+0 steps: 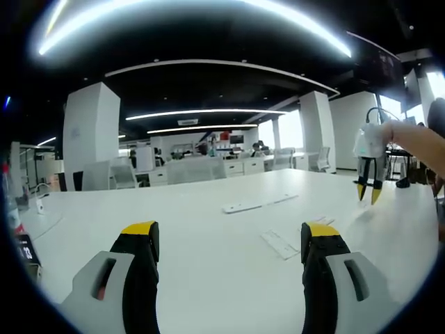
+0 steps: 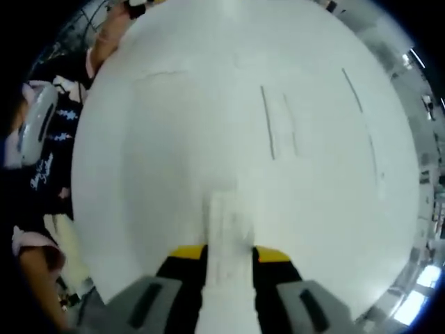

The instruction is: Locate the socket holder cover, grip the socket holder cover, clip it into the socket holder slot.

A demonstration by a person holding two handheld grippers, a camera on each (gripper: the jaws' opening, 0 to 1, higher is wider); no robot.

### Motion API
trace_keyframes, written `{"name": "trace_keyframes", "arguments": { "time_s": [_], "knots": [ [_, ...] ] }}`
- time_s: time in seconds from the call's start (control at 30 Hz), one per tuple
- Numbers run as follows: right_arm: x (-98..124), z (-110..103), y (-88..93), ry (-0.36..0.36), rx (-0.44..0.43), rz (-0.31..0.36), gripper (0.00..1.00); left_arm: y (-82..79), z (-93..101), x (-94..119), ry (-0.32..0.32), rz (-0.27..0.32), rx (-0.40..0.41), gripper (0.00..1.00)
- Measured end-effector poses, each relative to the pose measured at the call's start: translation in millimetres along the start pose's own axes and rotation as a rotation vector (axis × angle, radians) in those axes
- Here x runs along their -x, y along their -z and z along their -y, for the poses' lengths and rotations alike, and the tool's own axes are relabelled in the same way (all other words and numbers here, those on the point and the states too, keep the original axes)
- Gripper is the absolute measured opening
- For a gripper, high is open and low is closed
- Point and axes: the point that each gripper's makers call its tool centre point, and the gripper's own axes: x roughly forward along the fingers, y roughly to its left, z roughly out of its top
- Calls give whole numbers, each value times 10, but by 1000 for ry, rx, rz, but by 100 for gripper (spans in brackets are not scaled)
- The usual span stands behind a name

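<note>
So the left gripper (image 1: 233, 240) is sitting low over the white desk (image 1: 174, 229), looking out across it, and its two yellow-tipped fingers (image 1: 139, 229) are spread wide with nothing between them, just bare desk showing in the gap. Out past the fingers there are a few flat white strips lying on the desk: one long strip (image 1: 242, 207) near the middle with a second strip (image 1: 284, 199) just beside it to its right, and a nearer strip (image 1: 279, 245) lying at an angle close to the right-hand finger. I can't tell from here which of those is the socket holder. Over at the right edge of the left gripper view a person's arm (image 1: 417, 139) reaches in holding the right gripper (image 1: 369, 195) up above the desk, tips pointing down and close together. In the right gripper view, that gripper (image 2: 229, 254) looks straight down at the desk, and its fingers (image 2: 186, 252) are clamped on a white ribbed strip, the socket holder cover (image 2: 228, 236), which runs out from between them toward the middle of the desk. It's pretty blurry so I can't make out detail on it. Further out there are two thin parallel lines (image 2: 278, 124) on the desk, well apart from the cover. The office background (image 1: 201, 156) has more desks and white pillars.
</note>
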Motion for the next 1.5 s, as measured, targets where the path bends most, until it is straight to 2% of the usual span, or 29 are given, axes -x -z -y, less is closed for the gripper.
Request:
{"name": "trace_keyframes", "arguments": {
  "time_s": [0.23,0.33,0.67,0.73,0.97,1.1,1.2,1.5],
  "knots": [
    [-29,121,54,9,-11,-8,28,10,-6,-4,-3,-3,0,82],
    [-45,165,65,0,-28,10,28,23,-15,-15,-4,-10,1,82],
    [-104,384,121,33,-55,6,28,49,-23,-23,-10,-17,-1,82],
    [-107,467,155,55,-45,-12,28,56,-24,-22,-11,-20,-1,82],
    [-171,597,150,78,-48,-8,28,72,-16,-13,-12,-25,-5,82],
    [-211,607,141,72,-36,-17,28,81,-14,-10,-12,-28,-6,82],
    [-229,677,131,98,-35,-18,28,80,-10,-11,-10,-30,-7,82],
    [-262,672,61,88,-15,-13,28,86,-5,-17,-6,-34,-7,82]
  ]
}}
